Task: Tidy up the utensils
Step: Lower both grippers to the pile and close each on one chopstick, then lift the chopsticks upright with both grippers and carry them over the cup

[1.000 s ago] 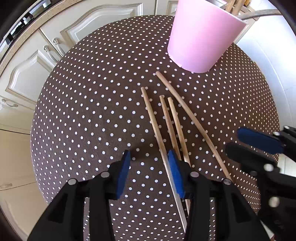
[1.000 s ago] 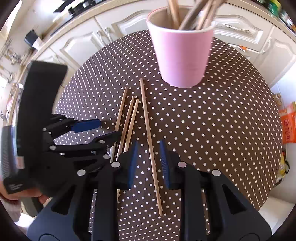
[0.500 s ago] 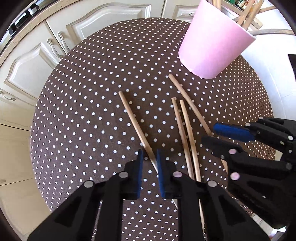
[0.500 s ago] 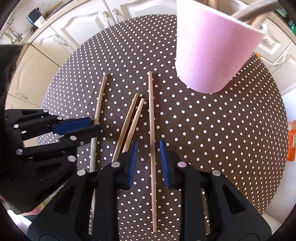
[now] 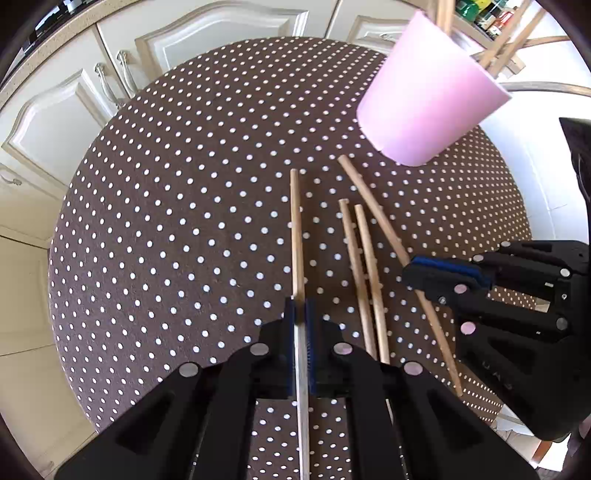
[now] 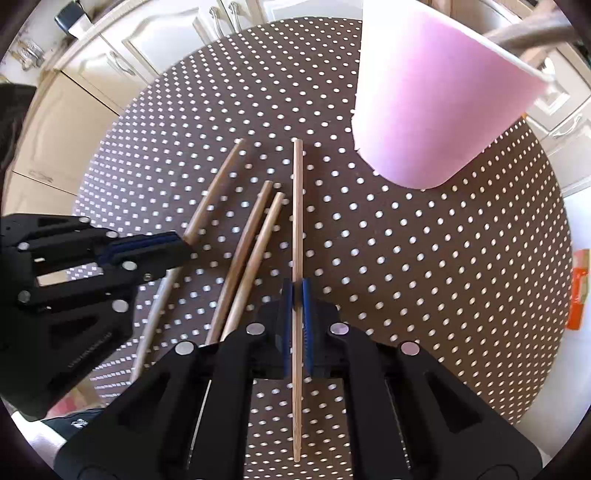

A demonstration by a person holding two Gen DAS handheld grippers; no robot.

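Four wooden sticks lie on the round polka-dot table [image 5: 166, 221]. My left gripper [image 5: 300, 306] points down, its jaws closing with the pads pressed on the leftmost stick [image 5: 295, 236], which has a pale lower end. A pair of shorter sticks [image 5: 364, 266] lies side by side in the middle. The right gripper [image 6: 296, 291] is closing too, pads tight on the long thin stick [image 6: 297, 206]. Each view shows the other gripper from the side: the right gripper [image 5: 443, 273] and the left gripper [image 6: 155, 247]. A pink cup [image 6: 436, 103] holding wooden utensils stands just beyond the sticks.
White cabinet doors [image 5: 92, 92] with metal handles curve round the far side of the table. An orange pack [image 6: 578, 288] sits off the table's right edge. Bottles [image 5: 476, 11] stand on a shelf behind the cup [image 5: 424, 107].
Both pairs of jaws have closed, each onto its own stick. The left gripper shifted onto the leftmost stick, which swung away from the others. The right gripper sank lower over the long stick.
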